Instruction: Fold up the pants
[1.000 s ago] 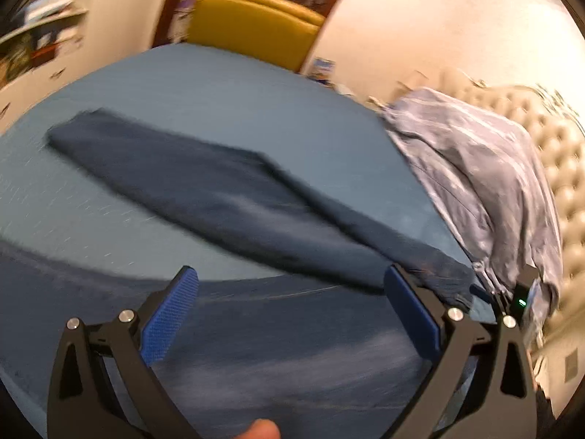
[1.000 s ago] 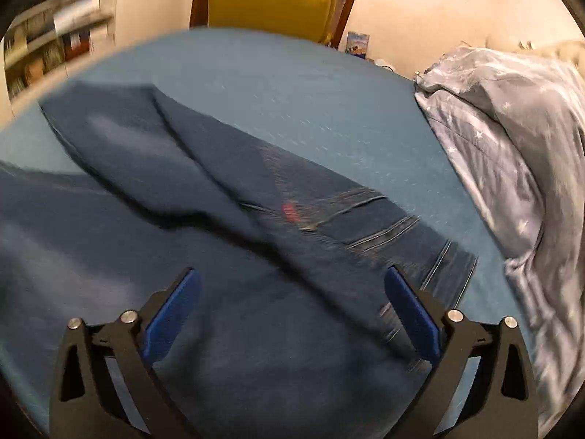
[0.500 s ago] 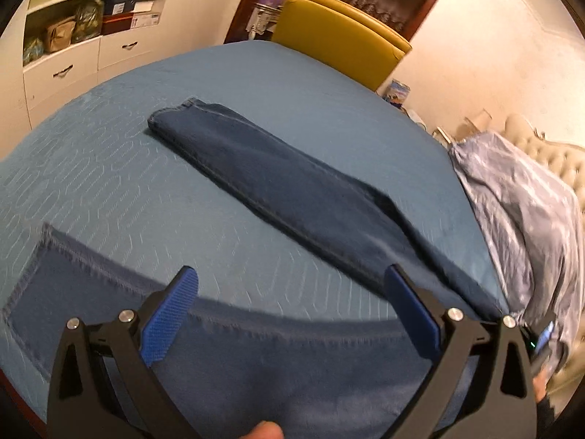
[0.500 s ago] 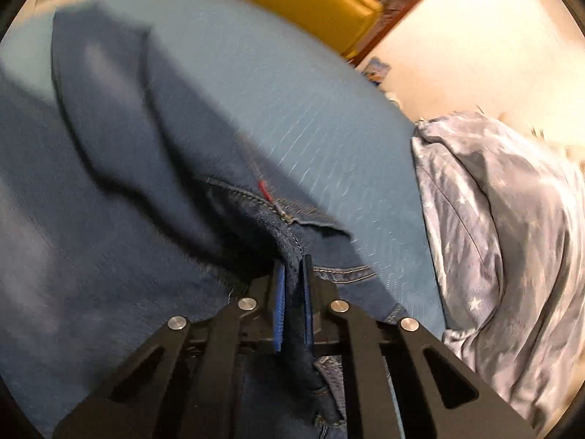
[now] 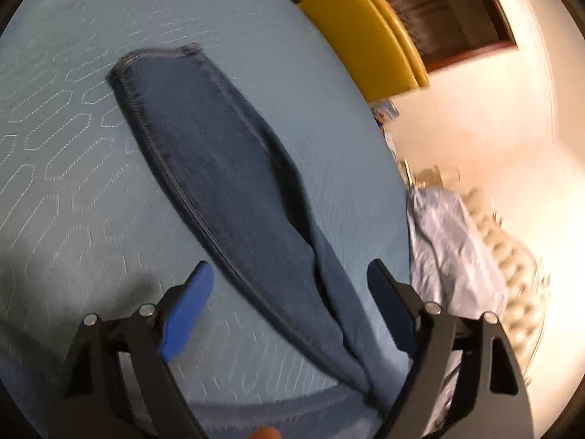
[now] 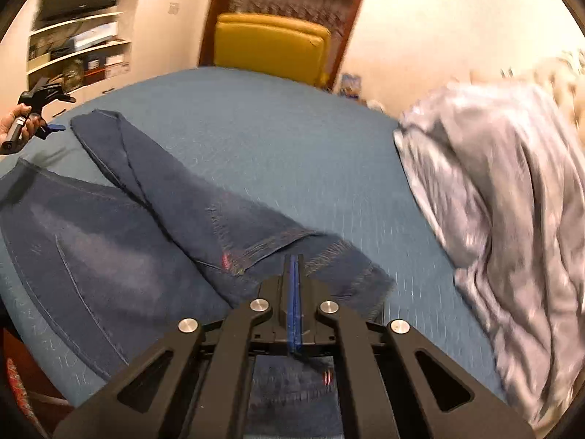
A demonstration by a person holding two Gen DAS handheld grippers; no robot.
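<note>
1. A pair of dark blue denim pants (image 6: 153, 219) was spread on a light blue quilted bedspread (image 6: 292, 146), one leg laid slantwise over the other.
2. The right gripper (image 6: 294, 267) was clenched on the waistband edge of the pants.
3. The left gripper (image 5: 292, 292) was held released above one pant leg (image 5: 219, 168), nothing between its blue-padded fingers (image 5: 186, 307).
4. A crumpled grey blanket (image 6: 493, 201) was heaped at the right of the bedspread, and a yellow upholstered chair (image 6: 270, 47) was seen beyond it.

Pants on the bed

Dark denim pants (image 6: 175, 197) lie on the blue quilted bedspread (image 6: 292, 139); crumpled grey duvet (image 6: 504, 201) at three o'clock, yellow padded chair (image 6: 270, 47) at twelve.
</note>
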